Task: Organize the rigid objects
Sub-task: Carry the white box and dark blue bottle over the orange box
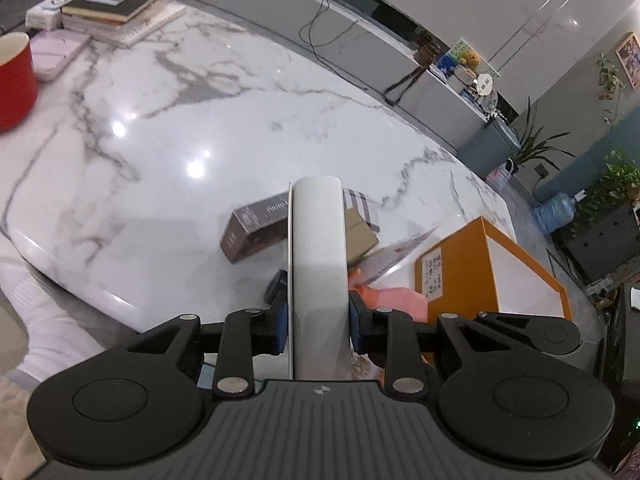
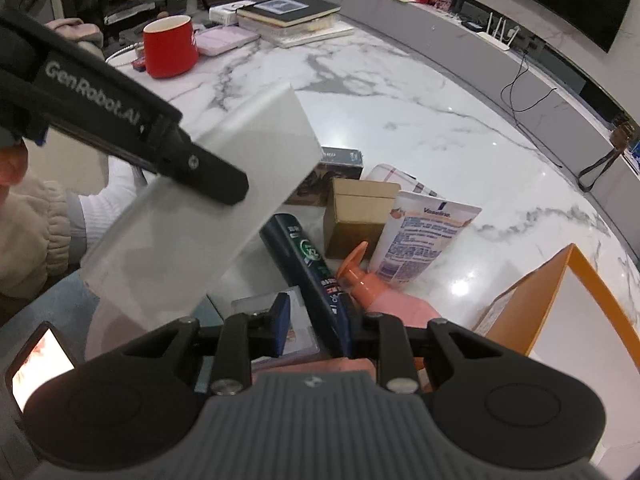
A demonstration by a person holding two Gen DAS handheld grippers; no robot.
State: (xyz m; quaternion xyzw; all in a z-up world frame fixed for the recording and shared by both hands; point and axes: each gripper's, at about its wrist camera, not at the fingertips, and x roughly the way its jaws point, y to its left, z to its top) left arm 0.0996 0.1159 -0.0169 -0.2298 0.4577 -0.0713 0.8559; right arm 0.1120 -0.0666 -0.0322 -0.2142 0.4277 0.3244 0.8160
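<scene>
Lettering on the left gripper's black arm reads "GenRobot.AI", and the white lotion tube at centre right of the right wrist view carries the name "Vaseline". The dark spray can beside it shows a green round mark; its small print is too blurred to read.

Marble counter, white with grey veins and glossy under ceiling lights, fills both views. At its far end, upper left, sit a red mug, a pale pink case and a stack of books. A grey ledge with cables and a router runs behind; potted plants stand at the right of the left wrist view.

An orange box with a white inside stands open at lower right; its contents are hidden.

The left fingers are clamped on a white flat box, held edge-up above the clutter. The right gripper fingers are together, pinching the spray can, beside a peach bottle, a tan carton and a brown box.
</scene>
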